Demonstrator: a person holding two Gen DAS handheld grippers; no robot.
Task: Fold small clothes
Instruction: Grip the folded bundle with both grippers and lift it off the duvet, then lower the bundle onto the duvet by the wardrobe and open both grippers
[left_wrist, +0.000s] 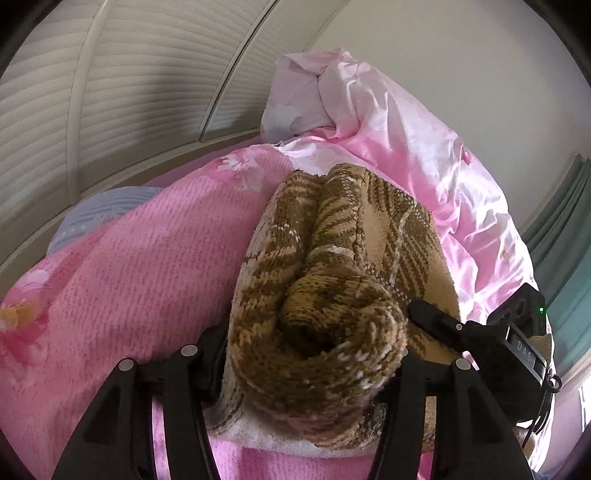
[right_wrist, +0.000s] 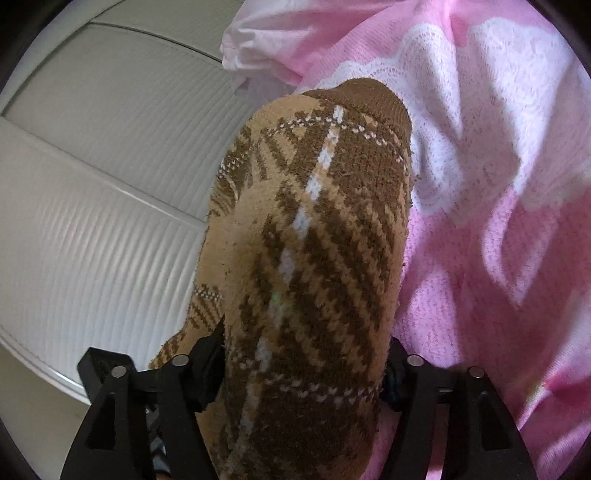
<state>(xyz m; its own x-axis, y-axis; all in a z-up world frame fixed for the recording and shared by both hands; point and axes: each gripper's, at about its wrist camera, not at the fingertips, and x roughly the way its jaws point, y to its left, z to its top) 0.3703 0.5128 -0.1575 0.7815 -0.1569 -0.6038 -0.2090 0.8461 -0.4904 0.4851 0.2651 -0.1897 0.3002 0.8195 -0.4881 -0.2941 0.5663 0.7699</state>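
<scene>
One legible marking only. Left wrist view: pale letters "DAS" on a narrow strip along the black body of the right gripper (left_wrist: 517, 343), at the right edge of frame; the letters run on past that point, too small and skewed to read. Right wrist view: no text, label, brand or number readable on anything.
</scene>
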